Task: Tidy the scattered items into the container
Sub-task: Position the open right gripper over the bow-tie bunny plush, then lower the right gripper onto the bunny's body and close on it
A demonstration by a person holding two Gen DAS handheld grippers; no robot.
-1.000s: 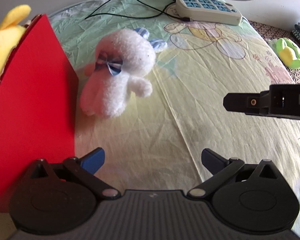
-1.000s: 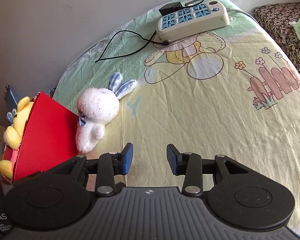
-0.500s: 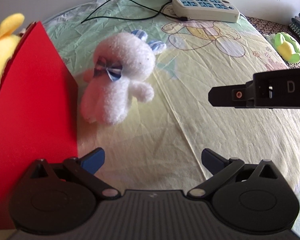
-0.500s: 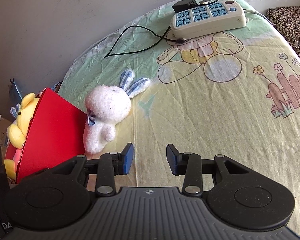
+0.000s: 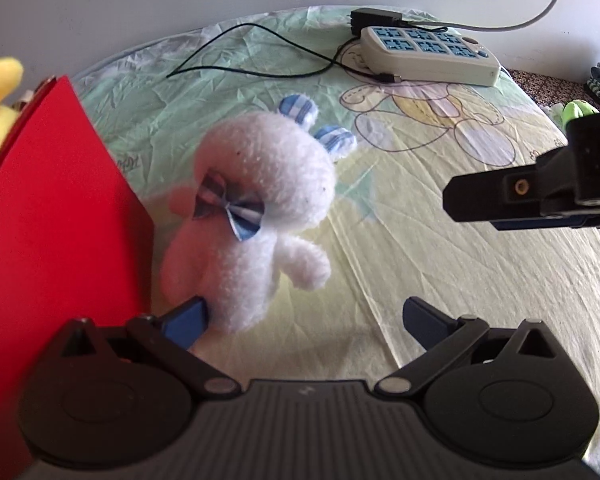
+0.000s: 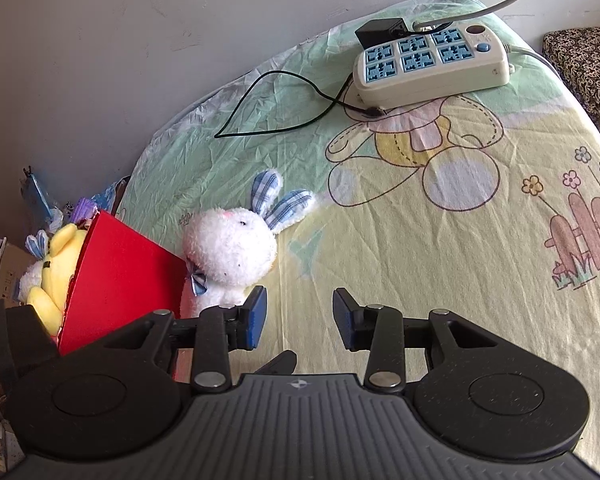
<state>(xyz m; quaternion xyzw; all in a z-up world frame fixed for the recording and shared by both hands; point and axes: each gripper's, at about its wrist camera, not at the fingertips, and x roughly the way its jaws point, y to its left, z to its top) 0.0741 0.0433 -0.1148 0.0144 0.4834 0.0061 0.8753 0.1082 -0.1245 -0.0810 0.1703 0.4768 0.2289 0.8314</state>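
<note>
A white plush rabbit (image 5: 256, 208) with a blue bow and blue checked ears lies on the bedsheet against the red container (image 5: 56, 220). It also shows in the right wrist view (image 6: 230, 254), beside the red container (image 6: 120, 276). My left gripper (image 5: 304, 318) is open, its left finger touching the rabbit's lower body. My right gripper (image 6: 300, 314) is open and empty, just right of the rabbit; it shows in the left wrist view (image 5: 532, 194). A yellow plush toy (image 6: 58, 264) sits in the container.
A cream power strip (image 6: 430, 62) with a black cable (image 6: 276, 108) lies at the far end of the cartoon-print sheet (image 6: 440, 240). A green plush toy (image 5: 578, 110) lies off the bed at right. A wall stands behind.
My left gripper has moved forward to the rabbit, which now reaches its left finger. My right gripper has shifted left and closer to the rabbit.
</note>
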